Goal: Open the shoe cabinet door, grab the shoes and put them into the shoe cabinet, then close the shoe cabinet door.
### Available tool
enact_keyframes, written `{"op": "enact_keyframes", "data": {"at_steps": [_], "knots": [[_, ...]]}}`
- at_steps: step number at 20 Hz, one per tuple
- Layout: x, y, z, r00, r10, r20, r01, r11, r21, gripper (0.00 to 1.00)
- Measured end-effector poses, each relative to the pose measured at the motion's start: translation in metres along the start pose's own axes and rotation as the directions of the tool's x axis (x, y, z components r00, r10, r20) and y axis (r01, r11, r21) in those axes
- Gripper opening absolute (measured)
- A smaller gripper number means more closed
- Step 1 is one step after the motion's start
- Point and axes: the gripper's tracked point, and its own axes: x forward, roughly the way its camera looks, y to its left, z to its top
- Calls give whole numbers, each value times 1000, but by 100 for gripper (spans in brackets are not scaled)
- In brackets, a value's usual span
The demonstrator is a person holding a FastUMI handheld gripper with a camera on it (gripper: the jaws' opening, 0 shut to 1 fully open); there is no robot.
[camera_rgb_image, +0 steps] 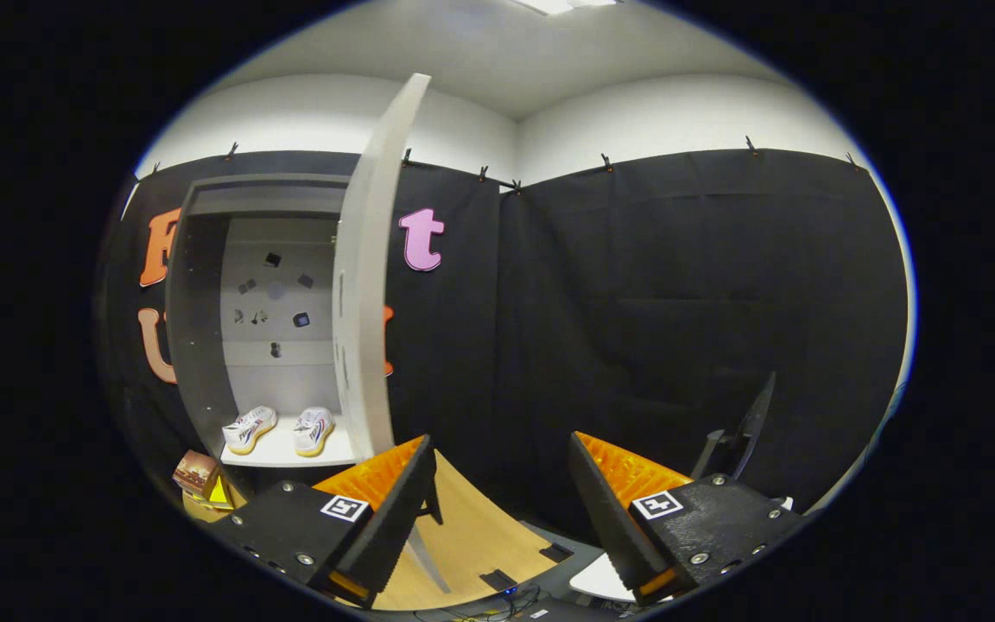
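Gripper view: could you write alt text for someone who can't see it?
A pair of white shoes sits on the bottom shelf of a grey shoe cabinet, its door swung open. The hand-held gripper is open and empty, well back from the cabinet.

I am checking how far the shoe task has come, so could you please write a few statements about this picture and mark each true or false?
1. The cabinet door is open. True.
2. The pair of shoes lies on the floor outside the cabinet. False: both shoes sit side by side on the cabinet shelf.
3. The tool is shut on a shoe. False: its fingers stand apart with nothing between them.
4. The door's edge stands between the shoes and the tool's fingers. True.
5. The shoes are mainly white. True.
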Motion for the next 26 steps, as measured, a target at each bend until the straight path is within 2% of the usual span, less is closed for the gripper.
{"op": "enact_keyframes", "data": {"at_steps": [5,9,14,21,26], "knots": [[29,20,21,989,146,33,-149,983,107,95],[38,29,25,978,201,48,-204,976,79,92],[25,49,32,957,284,59,-286,958,22,89],[-11,131,30,866,495,71,-498,866,32,89],[-17,215,29,810,582,75,-586,809,50,89]]}}
